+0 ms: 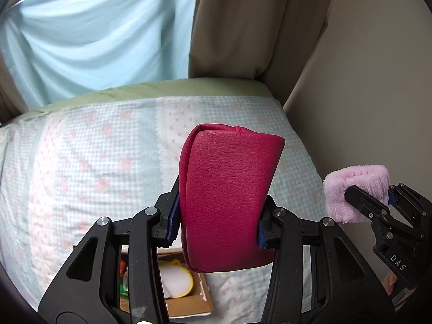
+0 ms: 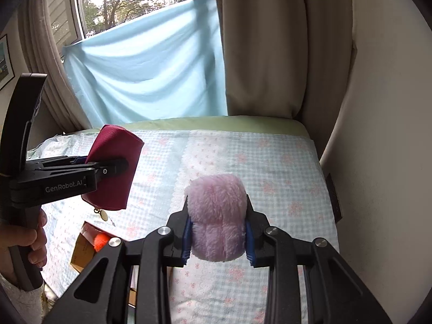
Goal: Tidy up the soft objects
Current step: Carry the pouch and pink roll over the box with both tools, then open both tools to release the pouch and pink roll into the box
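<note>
Left gripper (image 1: 218,222) angled downward above bed, jaws clamped on magenta leather pouch (image 1: 229,189), right gripper (image 2: 218,239) likewise angled, jaws clamped on pink fluffy plush roll (image 2: 217,216)

Probably a home bedroom: quilted bed (image 2: 243,162), curtains (image 2: 264,48), window (image 2: 129,0).

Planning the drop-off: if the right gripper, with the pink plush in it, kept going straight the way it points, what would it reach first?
Probably the checked bedspread. The right gripper, shut on the pink plush, points down at bare quilt, nothing between; depth is uncertain.
</note>
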The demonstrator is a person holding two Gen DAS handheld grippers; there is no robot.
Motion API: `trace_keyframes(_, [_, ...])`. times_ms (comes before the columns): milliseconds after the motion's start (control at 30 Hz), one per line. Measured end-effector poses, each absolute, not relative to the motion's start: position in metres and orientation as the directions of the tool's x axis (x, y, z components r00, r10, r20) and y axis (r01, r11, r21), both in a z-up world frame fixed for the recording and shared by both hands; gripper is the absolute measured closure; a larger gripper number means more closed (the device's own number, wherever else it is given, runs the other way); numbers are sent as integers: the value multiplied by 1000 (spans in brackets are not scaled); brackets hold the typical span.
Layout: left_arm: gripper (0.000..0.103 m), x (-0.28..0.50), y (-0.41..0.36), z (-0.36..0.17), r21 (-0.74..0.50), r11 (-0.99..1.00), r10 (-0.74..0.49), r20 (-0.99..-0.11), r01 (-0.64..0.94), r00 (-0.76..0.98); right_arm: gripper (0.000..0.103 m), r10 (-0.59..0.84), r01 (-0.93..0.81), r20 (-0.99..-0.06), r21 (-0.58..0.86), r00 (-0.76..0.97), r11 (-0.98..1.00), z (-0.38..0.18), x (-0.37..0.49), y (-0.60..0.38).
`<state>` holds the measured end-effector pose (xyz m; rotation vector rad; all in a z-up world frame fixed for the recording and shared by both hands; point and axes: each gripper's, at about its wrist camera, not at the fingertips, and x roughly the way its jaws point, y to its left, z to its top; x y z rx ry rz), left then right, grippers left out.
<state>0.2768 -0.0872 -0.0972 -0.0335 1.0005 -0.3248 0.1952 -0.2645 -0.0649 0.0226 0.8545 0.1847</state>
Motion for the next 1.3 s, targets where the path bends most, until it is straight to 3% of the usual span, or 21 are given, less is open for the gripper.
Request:
trace_keyframes(300, [64, 197, 38, -108, -198, 972, -236, -836, 128, 495, 74, 267, -249, -777, 146, 570, 957, -76, 147, -157])
trace_keyframes(600, [64, 151, 138, -162, -225, 967, -254, -879, 119, 403, 74, 283, -213, -849, 206, 447, 955, -138, 130, -74])
trace_keyframes(1033, [64, 147, 172, -282, -159, 926, -222, -963, 343, 153, 74, 202, 32, -933, 221, 298, 975, -230, 131, -37])
trace_keyframes(1300, [64, 145, 150, -324, -127, 836, -175, -984, 534, 40, 74, 208, 183, -958, 245, 198, 952, -266, 142, -45])
